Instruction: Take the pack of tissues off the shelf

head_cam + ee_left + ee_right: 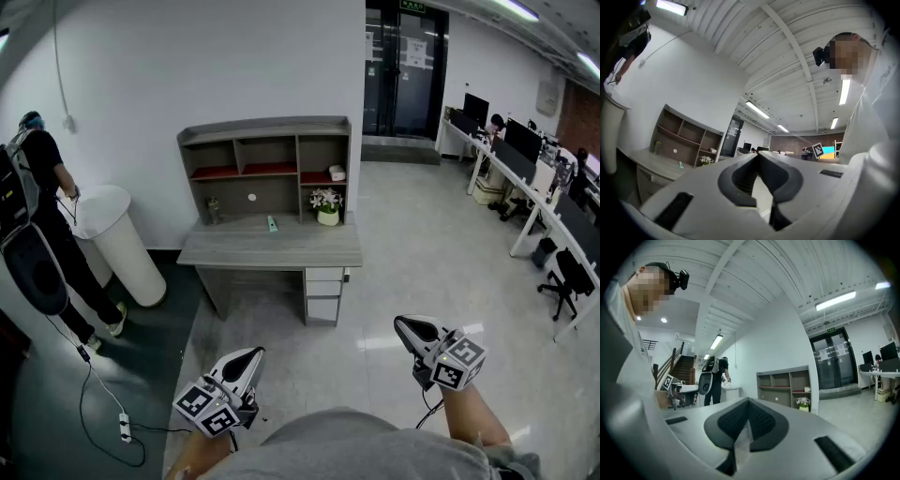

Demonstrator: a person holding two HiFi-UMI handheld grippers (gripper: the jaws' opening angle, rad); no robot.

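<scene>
The pack of tissues (337, 173) is a small white packet in the right-hand compartment of the grey shelf unit (267, 136), which stands on a grey desk (272, 246). It shows tiny in the left gripper view (713, 150) and in the right gripper view (807, 389). Both grippers hang low near my body, well short of the desk. My left gripper (255, 354) has its jaws together with nothing in them (757, 154). My right gripper (401, 323) is also shut and empty (749, 400).
A pot of white flowers (326, 206) stands on the desk below the tissues, and a small green item (272, 223) lies mid-desk. A person (42, 187) stands at a white round stand (117, 239) on the left. Office desks with monitors (534, 178) line the right.
</scene>
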